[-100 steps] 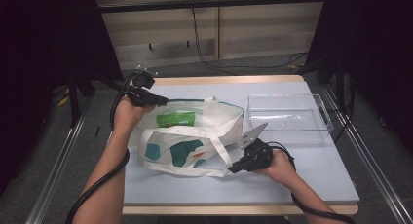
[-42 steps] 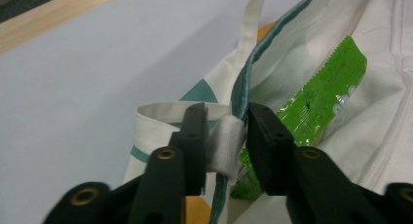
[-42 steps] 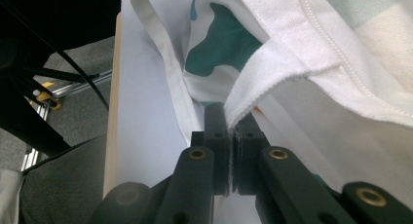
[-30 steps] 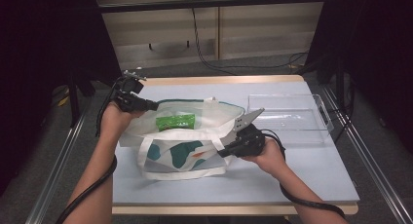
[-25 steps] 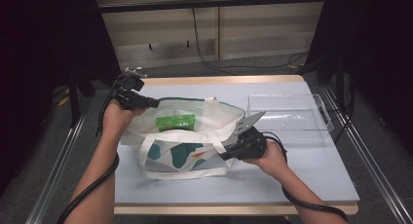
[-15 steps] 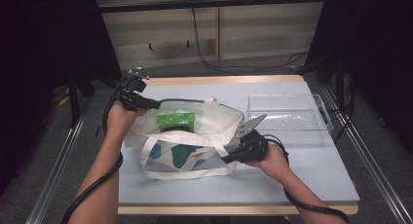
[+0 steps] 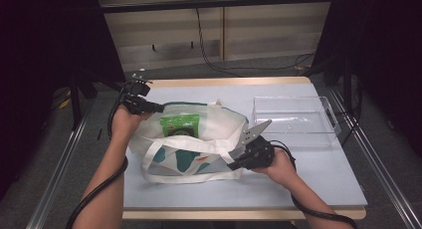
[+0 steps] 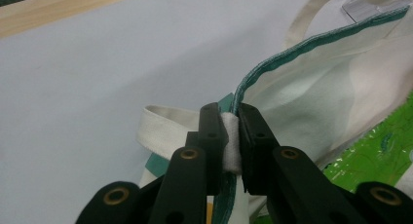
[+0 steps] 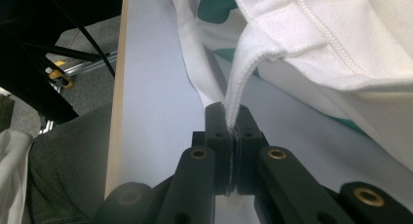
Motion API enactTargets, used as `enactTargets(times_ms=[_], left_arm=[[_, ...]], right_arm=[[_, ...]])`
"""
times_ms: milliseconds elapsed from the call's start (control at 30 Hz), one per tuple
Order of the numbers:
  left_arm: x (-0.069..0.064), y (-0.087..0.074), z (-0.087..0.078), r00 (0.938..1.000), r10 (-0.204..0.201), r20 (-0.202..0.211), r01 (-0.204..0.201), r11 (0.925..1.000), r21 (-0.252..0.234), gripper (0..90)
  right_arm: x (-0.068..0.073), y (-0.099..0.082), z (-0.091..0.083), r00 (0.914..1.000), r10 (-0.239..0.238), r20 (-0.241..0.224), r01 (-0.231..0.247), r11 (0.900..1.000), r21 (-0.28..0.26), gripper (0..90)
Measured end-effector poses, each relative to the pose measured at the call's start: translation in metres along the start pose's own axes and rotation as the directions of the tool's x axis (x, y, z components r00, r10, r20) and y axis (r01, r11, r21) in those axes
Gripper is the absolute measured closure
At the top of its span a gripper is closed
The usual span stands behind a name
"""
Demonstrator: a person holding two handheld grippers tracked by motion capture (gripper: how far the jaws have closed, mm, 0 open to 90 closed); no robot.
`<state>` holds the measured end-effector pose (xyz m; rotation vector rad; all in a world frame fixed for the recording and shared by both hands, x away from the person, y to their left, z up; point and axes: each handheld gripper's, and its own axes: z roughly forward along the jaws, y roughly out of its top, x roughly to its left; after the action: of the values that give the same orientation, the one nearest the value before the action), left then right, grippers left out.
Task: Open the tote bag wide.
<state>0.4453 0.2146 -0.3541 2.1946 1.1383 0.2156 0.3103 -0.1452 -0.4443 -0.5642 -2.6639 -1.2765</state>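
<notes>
Lying on the table (image 7: 318, 179), the tote bag (image 7: 194, 149) is held open. Its nine-o'clock rim is clamped by the left gripper (image 8: 233, 136), its three-o'clock edge by the right gripper (image 9: 233, 124).

Left gripper (image 7: 158, 108) clamped on the tote bag's (image 7: 199, 144) far-left rim, forearm stretched forward along the bag's left side. Right gripper (image 7: 233, 165) pinched tight on cloth at the bag's near-right corner, hand just right of the bag, forearm angled in from below.

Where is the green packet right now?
In the high view, the green packet lies inside the open tote bag, near the left gripper at the table's left.
</notes>
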Motion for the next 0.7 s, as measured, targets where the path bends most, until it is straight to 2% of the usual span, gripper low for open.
enactTargets(times_ms=[167, 200, 400, 433, 467, 567, 600, 700], left_arm=[[0.0012, -0.0018, 0.0025, 1.0, 0.006, -0.003, -0.006, 1.0, 0.001, 81.8], [0.0004, -0.0025, 0.0033, 0.9999, -0.011, 0.0, 0.011, 0.9999, -0.003, 81.8], [0.003, -0.0042, 0.006, 0.9998, -0.016, -0.009, 0.016, 0.9999, -0.004, 81.8], [0.0045, -0.0041, 0.0063, 1.0, -0.007, -0.004, 0.007, 0.9999, 0.01, 81.8], [0.0041, -0.0041, 0.007, 0.9999, -0.005, -0.016, 0.005, 1.0, 0.007, 81.8], [0.0041, -0.0041, 0.0082, 0.9999, 0.0, -0.011, 0.0, 0.9999, 0.014, 81.9], [0.0034, -0.0041, 0.0091, 0.9998, -0.007, -0.021, 0.007, 1.0, 0.003, 81.9], [0.0047, -0.0047, 0.0101, 0.9998, -0.016, -0.011, 0.016, 0.9998, 0.008, 81.9]], right_arm=[[-0.0015, -0.0041, 0.0011, 1.0, 0.008, 0.005, -0.008, 0.9999, -0.009, 87.9], [-0.0015, -0.0041, 0.0011, 1.0, 0.008, 0.005, -0.008, 0.9999, -0.009, 87.9], [-0.0009, -0.0055, 0.0032, 1.0, 0.006, -0.006, -0.006, 1.0, -0.003, 87.9], [-0.0015, -0.0062, 0.0025, 1.0, 0.008, 0.001, -0.008, 1.0, 0.0, 88.0], [-0.0018, -0.0067, 0.0028, 1.0, 0.006, 0.001, -0.006, 1.0, -0.001, 88.0], [-0.0019, -0.0083, 0.003, 1.0, 0.006, -0.003, -0.006, 1.0, 0.005, 88.0], [-0.0017, -0.0087, 0.0031, 1.0, 0.006, -0.003, -0.006, 1.0, 0.006, 88.0], [-0.0015, -0.0094, 0.0035, 1.0, 0.008, -0.002, -0.008, 0.9999, 0.007, 88.0]])
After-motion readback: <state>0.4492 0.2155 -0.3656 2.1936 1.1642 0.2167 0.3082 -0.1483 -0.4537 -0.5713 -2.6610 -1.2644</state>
